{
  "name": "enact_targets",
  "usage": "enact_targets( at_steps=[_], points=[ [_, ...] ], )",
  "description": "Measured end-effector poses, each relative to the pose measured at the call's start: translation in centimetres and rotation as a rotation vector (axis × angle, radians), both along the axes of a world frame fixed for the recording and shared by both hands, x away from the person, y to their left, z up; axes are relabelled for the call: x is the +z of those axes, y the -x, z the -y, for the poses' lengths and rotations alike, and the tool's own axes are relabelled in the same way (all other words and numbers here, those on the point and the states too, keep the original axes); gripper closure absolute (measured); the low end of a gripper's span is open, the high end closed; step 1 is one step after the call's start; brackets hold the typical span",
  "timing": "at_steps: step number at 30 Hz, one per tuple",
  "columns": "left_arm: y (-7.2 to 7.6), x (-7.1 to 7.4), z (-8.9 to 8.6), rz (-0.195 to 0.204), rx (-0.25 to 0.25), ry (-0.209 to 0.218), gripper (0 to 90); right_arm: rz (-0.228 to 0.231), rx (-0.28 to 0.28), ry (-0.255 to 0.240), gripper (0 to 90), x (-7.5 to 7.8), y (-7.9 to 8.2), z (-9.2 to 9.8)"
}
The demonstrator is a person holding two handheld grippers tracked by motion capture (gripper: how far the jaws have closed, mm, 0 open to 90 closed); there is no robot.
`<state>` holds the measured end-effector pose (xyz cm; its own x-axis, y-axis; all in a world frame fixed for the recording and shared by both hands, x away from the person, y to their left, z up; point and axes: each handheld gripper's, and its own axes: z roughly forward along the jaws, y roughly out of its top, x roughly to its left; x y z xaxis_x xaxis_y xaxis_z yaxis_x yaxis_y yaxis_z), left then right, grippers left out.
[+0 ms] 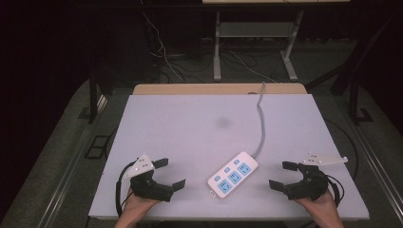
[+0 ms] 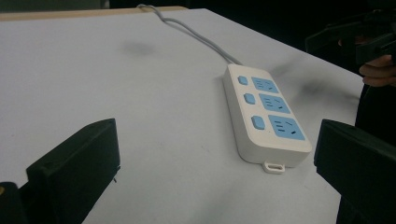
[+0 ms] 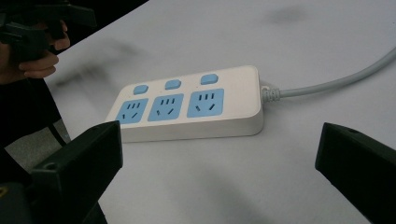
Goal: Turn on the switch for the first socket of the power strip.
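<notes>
A white power strip (image 1: 233, 174) (image 2: 266, 114) (image 3: 187, 102) with three blue sockets and three blue switches lies flat near the table's front edge, its grey cable (image 1: 261, 118) (image 3: 336, 79) running to the far edge. My left gripper (image 1: 172, 174) (image 2: 215, 168) rests open on the table to the strip's left, jaws wide apart and empty. On the strip's right my right gripper (image 1: 281, 175) (image 3: 219, 172) is open and empty too. Both point toward the strip without touching it.
The white table top (image 1: 190, 123) carries a faint dark smudge (image 1: 223, 122) near its middle. A wooden edge (image 1: 218, 89) runs along the far side. Beyond it stand a metal table frame (image 1: 256, 42) and loose floor cables (image 1: 166, 52).
</notes>
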<state>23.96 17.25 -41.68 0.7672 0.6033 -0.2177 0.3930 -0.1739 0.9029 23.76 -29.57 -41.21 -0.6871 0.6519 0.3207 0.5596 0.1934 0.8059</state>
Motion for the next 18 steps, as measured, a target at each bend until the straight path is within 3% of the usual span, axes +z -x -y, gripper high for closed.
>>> enact_targets(
  at_steps=[18],
  points=[
    [-0.07, -0.02, -0.11, -0.004, 0.005, 0.003, 0.0, -0.007, 0.006, 0.002, 0.3, -0.02, -0.06, -0.04]
  ],
)
